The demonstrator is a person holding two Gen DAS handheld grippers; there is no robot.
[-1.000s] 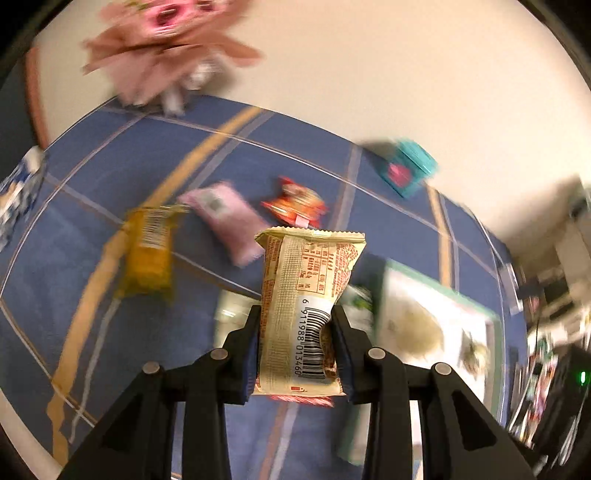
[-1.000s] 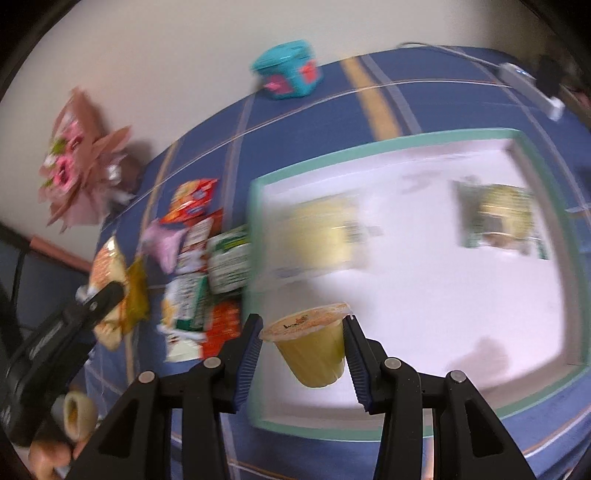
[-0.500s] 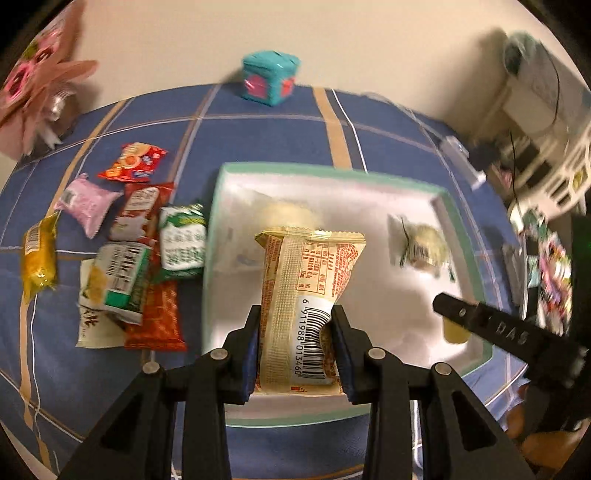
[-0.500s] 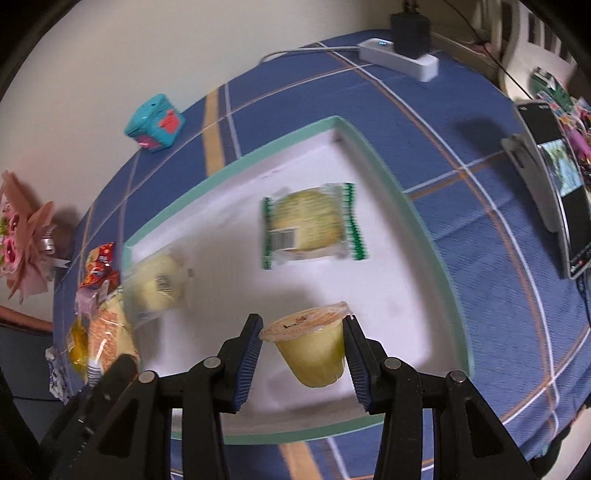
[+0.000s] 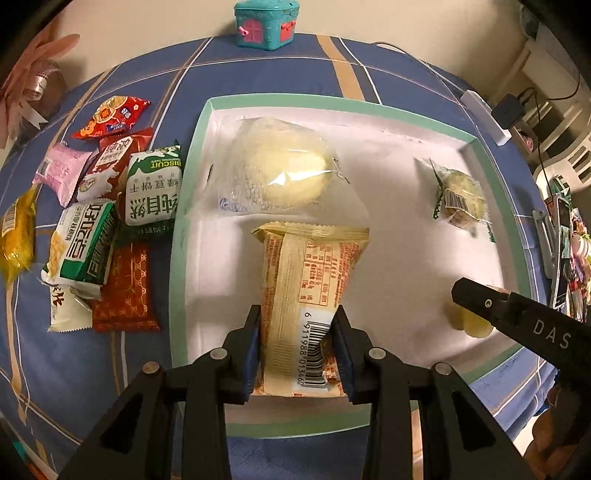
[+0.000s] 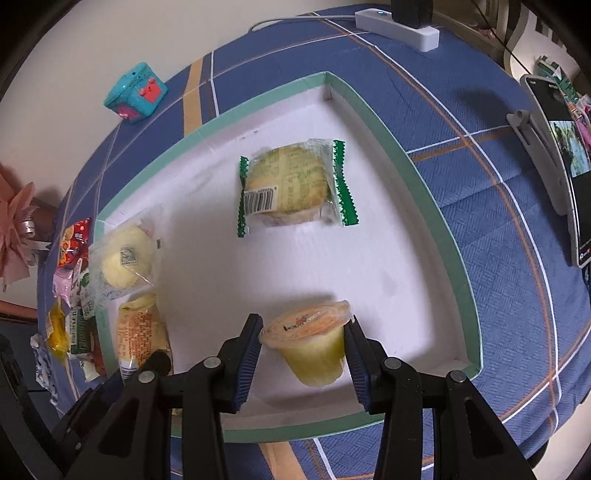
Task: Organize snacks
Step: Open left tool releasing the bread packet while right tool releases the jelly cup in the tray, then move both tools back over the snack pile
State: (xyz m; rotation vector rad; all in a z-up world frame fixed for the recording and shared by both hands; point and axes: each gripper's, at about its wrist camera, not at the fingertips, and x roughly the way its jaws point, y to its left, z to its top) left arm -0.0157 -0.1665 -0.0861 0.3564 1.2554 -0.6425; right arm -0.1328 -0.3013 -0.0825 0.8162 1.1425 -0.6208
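My left gripper (image 5: 297,325) is shut on a cream and orange snack packet (image 5: 310,266) with a barcode, held low over the near left part of the white tray (image 5: 192,177) with a green rim. My right gripper (image 6: 303,328) is shut on a yellow jelly cup (image 6: 314,347) over the tray's near right part (image 6: 436,206). A pale bun in a clear wrapper (image 5: 284,170) and a green-edged pastry (image 6: 295,188) lie in the tray. Several loose snack packs (image 5: 151,188) lie left of it.
A teal house-shaped box (image 5: 264,22) stands at the back of the blue checked tablecloth (image 6: 498,229). A white power strip (image 6: 399,26) lies at the back right. A phone on a stand (image 6: 561,158) is at the right. Pink flowers (image 5: 29,81) sit far left.
Both grippers have swung in over the tray and come lower. The left one came from over the loose snacks. Each still grips the same item.
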